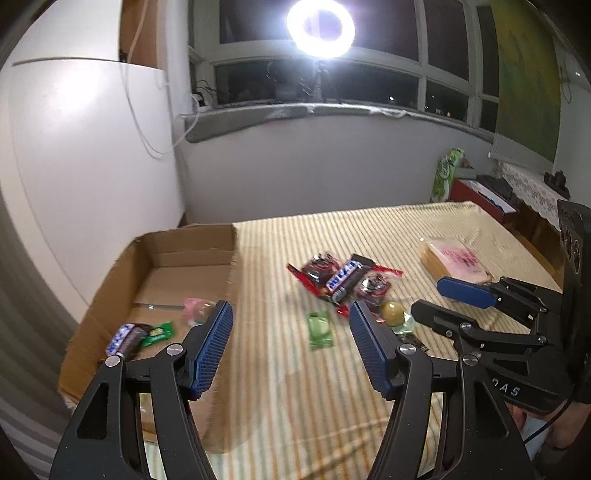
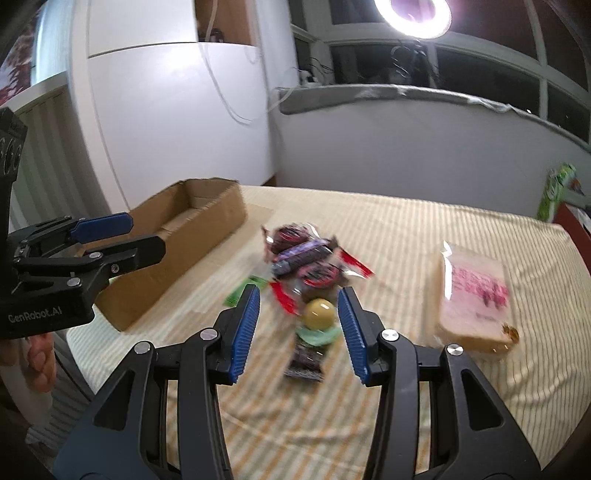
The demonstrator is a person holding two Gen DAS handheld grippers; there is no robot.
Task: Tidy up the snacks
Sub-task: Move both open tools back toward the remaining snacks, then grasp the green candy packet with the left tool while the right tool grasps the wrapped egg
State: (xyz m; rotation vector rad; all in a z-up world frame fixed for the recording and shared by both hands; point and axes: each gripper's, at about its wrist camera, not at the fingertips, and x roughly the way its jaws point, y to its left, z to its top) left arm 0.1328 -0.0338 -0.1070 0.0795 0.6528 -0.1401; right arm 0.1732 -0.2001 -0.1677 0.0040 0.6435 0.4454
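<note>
A pile of wrapped snacks (image 1: 341, 278) lies mid-table; it also shows in the right wrist view (image 2: 306, 258). A yellow ball-shaped snack (image 2: 319, 314) sits at its near end, with a dark packet (image 2: 308, 360) below it. A green packet (image 1: 320, 329) lies alone. A cardboard box (image 1: 177, 273) on the left holds a dark bar (image 1: 127, 338), a green packet (image 1: 159, 332) and a pink-wrapped item (image 1: 197, 310). My left gripper (image 1: 291, 317) is open and empty beside the box. My right gripper (image 2: 300, 301) is open, its jaws either side of the yellow ball.
A bagged sandwich-like pack (image 2: 476, 295) lies at the right of the striped tablecloth (image 1: 369, 229). A ring light (image 1: 320, 27) stands at the window behind. A white cabinet (image 1: 92, 147) stands to the left. A red box (image 1: 480, 195) sits beyond the table's far right.
</note>
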